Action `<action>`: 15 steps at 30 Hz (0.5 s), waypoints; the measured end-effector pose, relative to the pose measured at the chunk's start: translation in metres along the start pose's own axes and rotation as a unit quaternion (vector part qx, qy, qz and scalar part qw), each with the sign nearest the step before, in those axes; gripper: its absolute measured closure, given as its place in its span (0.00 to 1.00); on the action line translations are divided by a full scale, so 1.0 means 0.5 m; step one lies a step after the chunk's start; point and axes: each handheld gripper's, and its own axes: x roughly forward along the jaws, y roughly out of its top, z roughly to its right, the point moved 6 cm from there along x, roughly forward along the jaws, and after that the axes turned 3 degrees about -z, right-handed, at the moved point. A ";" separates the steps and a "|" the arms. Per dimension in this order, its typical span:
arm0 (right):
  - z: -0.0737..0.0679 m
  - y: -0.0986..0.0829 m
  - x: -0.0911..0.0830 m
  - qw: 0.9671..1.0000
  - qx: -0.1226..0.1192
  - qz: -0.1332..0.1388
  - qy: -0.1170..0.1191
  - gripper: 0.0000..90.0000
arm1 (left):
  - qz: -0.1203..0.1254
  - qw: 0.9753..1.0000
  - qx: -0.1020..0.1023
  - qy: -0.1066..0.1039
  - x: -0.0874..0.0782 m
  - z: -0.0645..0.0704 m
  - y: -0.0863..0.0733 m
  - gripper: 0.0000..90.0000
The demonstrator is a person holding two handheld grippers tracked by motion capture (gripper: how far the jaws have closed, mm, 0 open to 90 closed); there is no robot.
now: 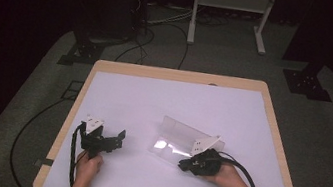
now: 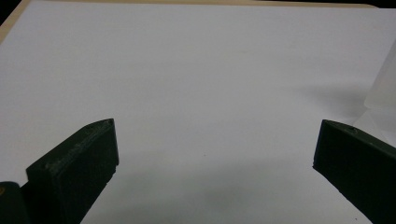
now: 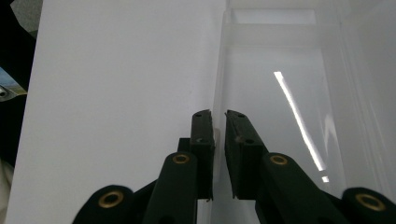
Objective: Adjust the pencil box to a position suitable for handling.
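Right hand-held gripper (image 3: 218,114) view alone reveals jaws pinching clear container (image 3: 280,93) wall.

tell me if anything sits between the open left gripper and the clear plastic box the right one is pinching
Nothing visible does. Between the left gripper and the clear rectangular plastic box lies bare white table cover. The right gripper is shut on the box's near wall.
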 end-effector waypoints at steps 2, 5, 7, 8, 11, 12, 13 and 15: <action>0.001 0.000 -0.001 1.000 0.006 0.000 0.004 0.87 | 0.000 1.000 0.000 0.000 0.000 0.000 0.000 0.00; 0.003 -0.001 -0.001 1.000 0.009 -0.001 0.006 0.85 | -0.001 1.000 0.002 0.000 0.000 0.000 0.000 0.00; 0.004 -0.001 -0.001 1.000 0.004 -0.003 0.005 0.80 | -0.002 1.000 0.003 0.000 0.000 0.000 0.000 0.00; 0.003 -0.001 -0.003 1.000 0.007 -0.003 0.008 0.78 | -0.001 1.000 0.002 0.000 0.000 0.000 0.000 0.00; 0.005 0.003 -0.012 1.000 0.021 0.010 0.010 0.71 | -0.001 1.000 0.002 0.000 0.000 0.001 0.000 0.00; 0.007 0.005 -0.017 1.000 0.022 0.015 0.011 0.69 | -0.001 1.000 0.002 0.000 0.000 0.001 0.000 0.00; 0.007 0.005 -0.017 1.000 0.022 0.015 0.011 0.69 | -0.001 1.000 0.002 0.000 0.000 0.001 0.000 0.00; 0.011 0.010 -0.032 0.999 0.027 0.028 0.005 0.66 | -0.001 1.000 0.002 -0.001 0.000 0.002 0.000 0.00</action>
